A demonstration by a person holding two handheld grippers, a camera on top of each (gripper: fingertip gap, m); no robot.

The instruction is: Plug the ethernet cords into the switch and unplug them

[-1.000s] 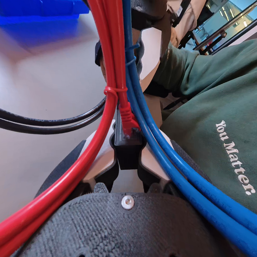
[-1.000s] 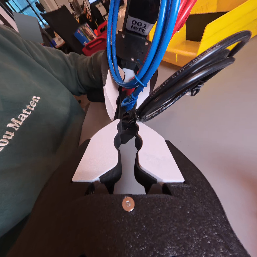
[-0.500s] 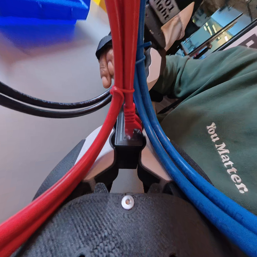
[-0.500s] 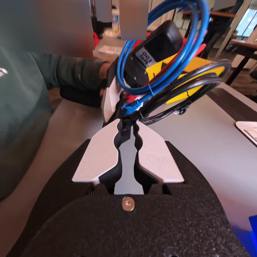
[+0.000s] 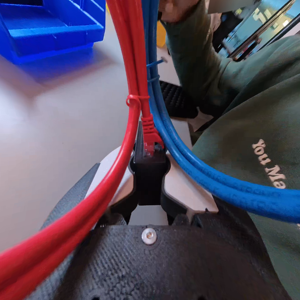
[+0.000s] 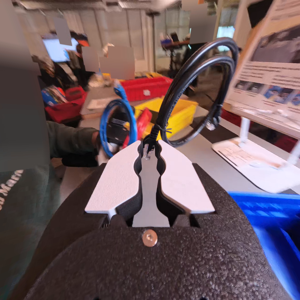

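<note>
Switch: the black ethernet switch (image 5: 150, 177) sits clamped between the left gripper's (image 5: 149, 164) white fingers (image 5: 186, 191), at the centre of the left wrist view, its port face turned toward 12 o'clock.
Red cord: the red ethernet cord (image 5: 133, 68) is plugged into the switch by its red connector (image 5: 148, 134); its bundled loop, bound by a red tie (image 5: 136, 99), runs up to 12 o'clock and sweeps down to 8 o'clock across the gripper body.
Blue cord: the blue ethernet cord (image 5: 201, 175) lies just beside the red connector, at 3 o'clock of it, and curves out to 4 o'clock; whether its plug sits in a port cannot be told. In the right wrist view its coil (image 6: 117, 126) hangs around the left gripper (image 6: 116, 131), at 10 o'clock of the right fingertips.
Black cord: the black ethernet cord (image 6: 199, 90) is free of the switch; its clear plug (image 6: 148, 152) is pinched between the tips of the right gripper (image 6: 149, 146), pointing back toward the camera, and its tied coil rises toward 1 o'clock.
Left fingers: clenched on the switch.
Right fingers: grasping the black cord at its plug boot.
Table: a grey table (image 5: 48, 129) lies under both grippers.
Bins: a blue bin (image 5: 48, 29) at 10 o'clock in the left wrist view; a yellow bin (image 6: 178, 113) beyond the right fingertips.
Person: a green sleeve (image 5: 194, 56) at 1 o'clock in the left wrist view.
</note>
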